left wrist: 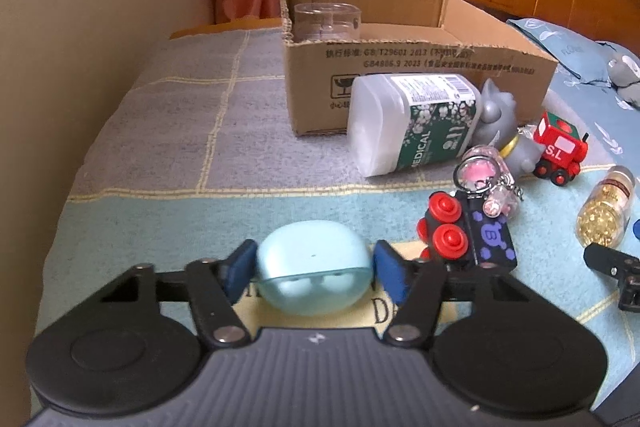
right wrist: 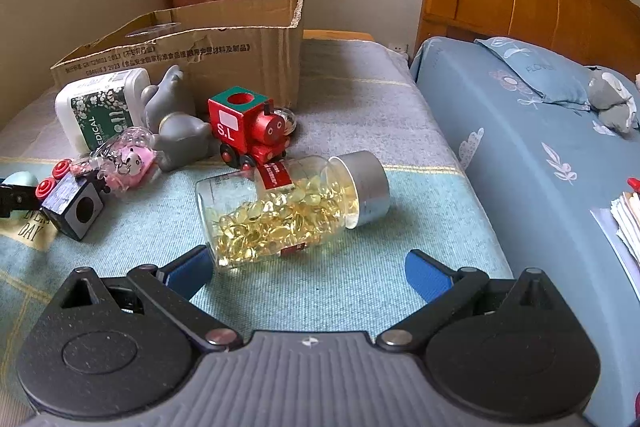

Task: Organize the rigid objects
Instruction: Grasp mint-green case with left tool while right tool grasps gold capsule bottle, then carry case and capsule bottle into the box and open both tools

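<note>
Earbud case: pale mint earbud case (left wrist: 314,267) lies on the teal blanket (left wrist: 160,227), at 6 o'clock in the left wrist view.
Left gripper: left gripper (left wrist: 314,273) has its blue pads (left wrist: 240,273) pressed against both sides of the earbud case, clamped on it.
Right gripper: right gripper (right wrist: 310,273) has its fingers spread wide with nothing between them; it is just short of the capsule jar.
Capsule jar: clear capsule jar (right wrist: 280,211) of yellow softgels lies on its side at the centre of the right wrist view, silver cap toward 3 o'clock.
Cardboard box: open cardboard box (left wrist: 400,83) stands at 12 o'clock from the left gripper, with a clear plastic container (left wrist: 327,21) in its near-left corner.
White bottle: white bottle (left wrist: 408,123) with a green label lies on its side, touching the box front.
Toys: grey figurine (right wrist: 176,127) lies beside the bottle; red toy train (right wrist: 250,127) stands just right of it; black block with red wheels (left wrist: 468,235) lies at 2 o'clock from the earbud case, a pink keychain (left wrist: 486,179) on top of it.
</note>
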